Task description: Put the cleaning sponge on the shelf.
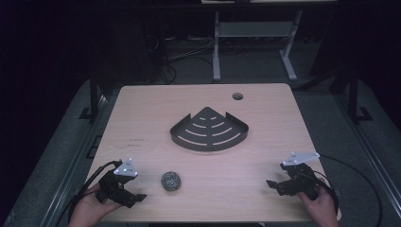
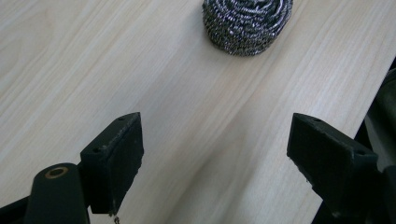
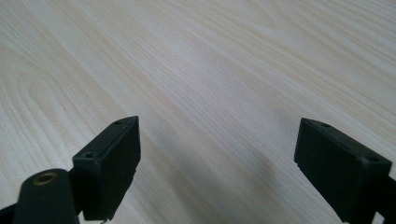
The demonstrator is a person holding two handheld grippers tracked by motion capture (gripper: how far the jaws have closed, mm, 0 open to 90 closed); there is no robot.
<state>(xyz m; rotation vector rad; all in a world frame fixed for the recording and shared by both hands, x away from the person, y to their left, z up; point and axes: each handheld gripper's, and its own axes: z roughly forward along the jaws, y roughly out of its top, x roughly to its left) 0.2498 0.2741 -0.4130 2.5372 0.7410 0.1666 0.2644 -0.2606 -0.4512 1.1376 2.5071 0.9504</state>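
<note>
Near left corner: left gripper [image 1: 126, 191], jaws wide apart, empty, close to the table [image 1: 142, 109] near edge. Just right of it and slightly farther: steel scourer [image 1: 171, 180], round, no long axis, plainly nearer this gripper than the other. Bare wood all around it. Centre, farther off: dark corner shelf tray [image 1: 209, 130], curved side nearest. Near right: right gripper [image 1: 283, 183], jaws likewise spread, empty, well apart from the scourer.

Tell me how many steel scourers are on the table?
1. The scourer lies near the table's front edge, just right of the left gripper; nothing seems hidden.
</note>
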